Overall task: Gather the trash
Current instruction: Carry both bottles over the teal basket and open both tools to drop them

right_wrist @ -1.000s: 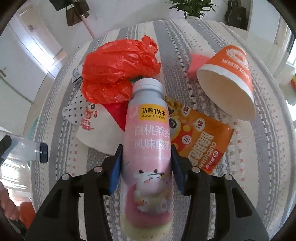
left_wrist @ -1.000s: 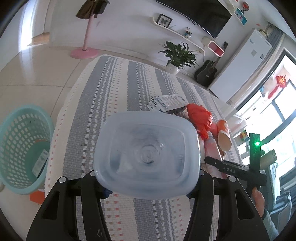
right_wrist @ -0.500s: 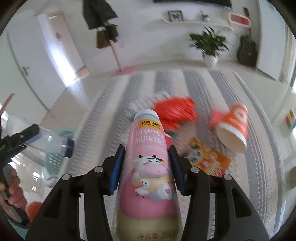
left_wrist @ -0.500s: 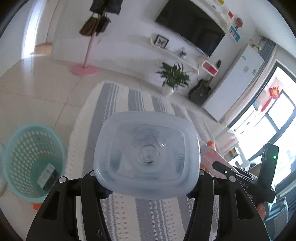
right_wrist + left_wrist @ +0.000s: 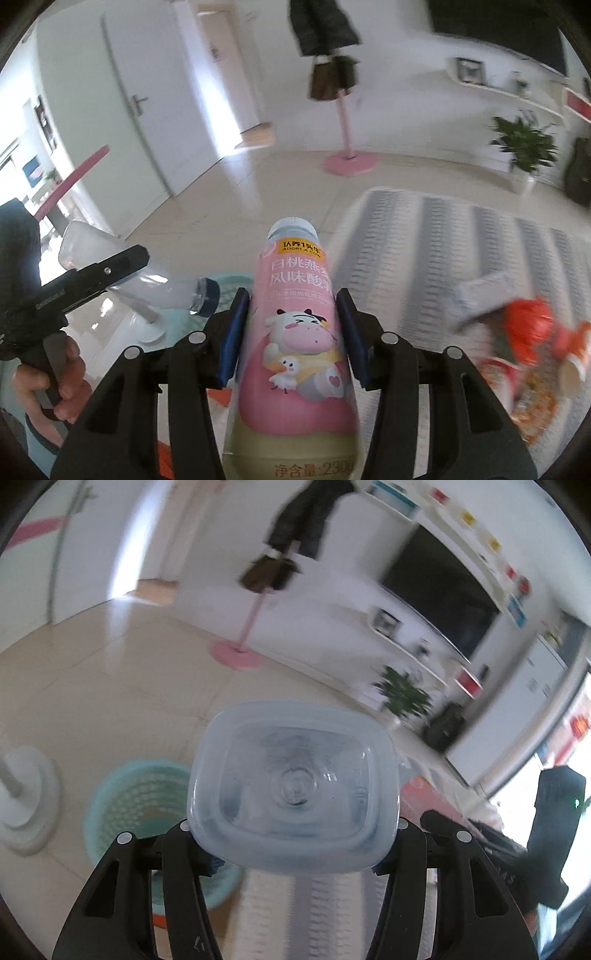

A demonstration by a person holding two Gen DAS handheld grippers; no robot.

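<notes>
My left gripper [image 5: 293, 849] is shut on a clear plastic bottle [image 5: 293, 794], seen base-first; the bottle also shows from the side in the right wrist view [image 5: 155, 284]. A teal mesh basket [image 5: 136, 805] stands on the floor just left of and below it. My right gripper [image 5: 291, 332] is shut on a pink yogurt drink bottle [image 5: 299, 332], held upright in the air. The teal basket [image 5: 229, 282] shows partly behind that bottle. A red plastic bag [image 5: 532, 325], a paper cup [image 5: 572, 373] and a snack wrapper [image 5: 532, 398] lie on the striped cloth [image 5: 424, 258] at right.
A white fan base [image 5: 27, 805] stands on the floor left of the basket. A pink coat stand [image 5: 349, 162] is farther back. A potted plant [image 5: 524, 151] and a TV wall are at the far side. The left gripper [image 5: 107, 273] and hand show at left.
Both grippers have swung left, away from the trash pile toward the teal basket, each still holding its bottle. The basket now sits closer in the left wrist view.
</notes>
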